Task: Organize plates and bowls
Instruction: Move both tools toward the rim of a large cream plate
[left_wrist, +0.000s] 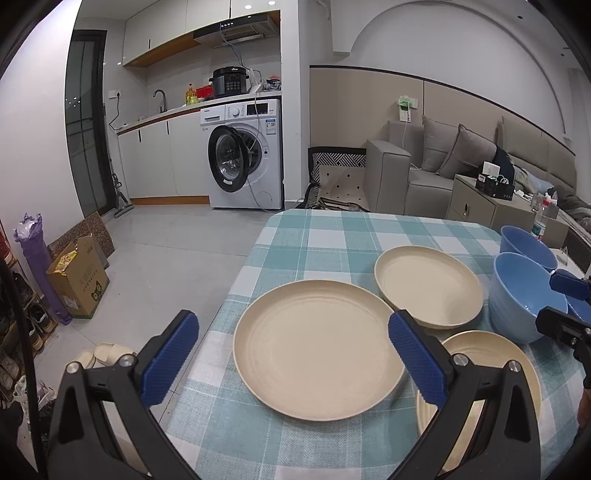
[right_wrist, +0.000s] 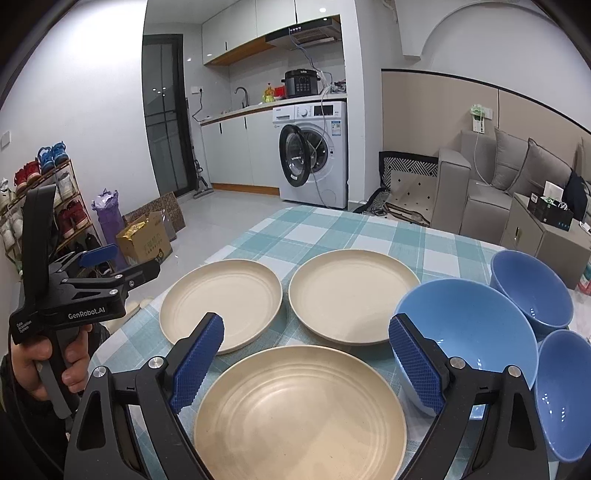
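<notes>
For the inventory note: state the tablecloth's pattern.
Teal, pale blue and white check on the tablecloth; clearest in the right wrist view.

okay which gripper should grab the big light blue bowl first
Right. The right gripper is open with the big light blue bowl beside its right finger; the left gripper hangs over the far-left cream plate.

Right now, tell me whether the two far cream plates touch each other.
Apart: the right wrist view shows checked cloth between the left plate and the right plate.
</notes>
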